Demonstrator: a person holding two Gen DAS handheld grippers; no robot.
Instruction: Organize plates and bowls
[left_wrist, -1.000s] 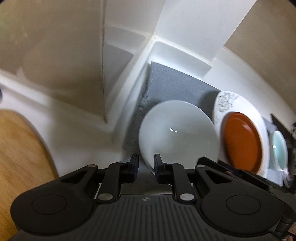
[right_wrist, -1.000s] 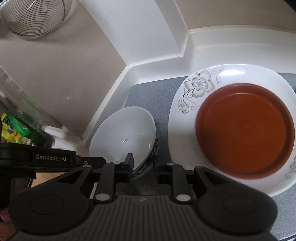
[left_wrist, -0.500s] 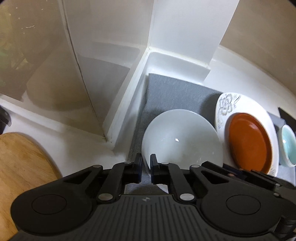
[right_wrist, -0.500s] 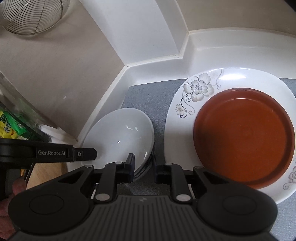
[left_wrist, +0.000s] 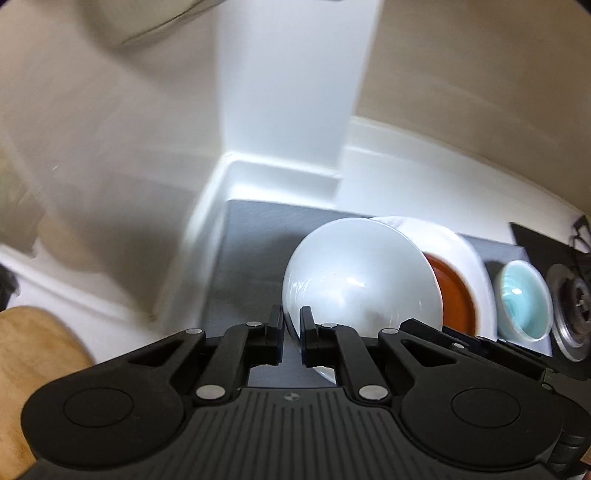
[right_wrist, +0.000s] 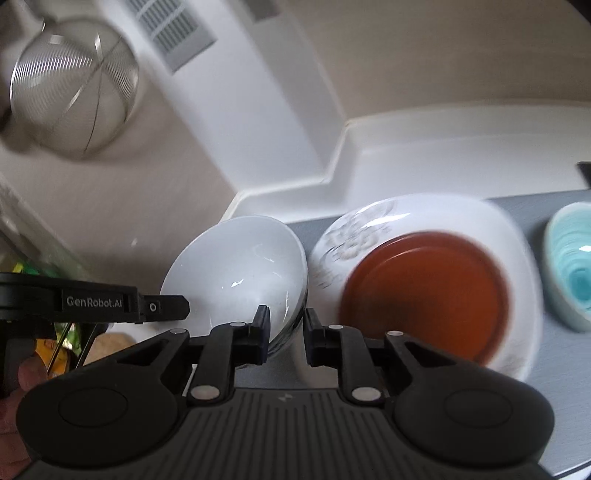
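Both grippers pinch the glossy white ceramic bowl by opposite rims. Left gripper jaws are nearly closed on the near-left rim; right gripper jaws are a bit wider, clamped on the near-right rim. The bowl looks lifted off the grey mat, tilted, hanging over the edge of the white floral plate holding the red-brown saucer.

Step, by my read: carrying the bowl to its stacking spot. Next move needs both grips kept level and synced, then a gentle set-down.

Obstacles: small turquoise bowl just right of the plate, white wall corner behind. Frames blurry.
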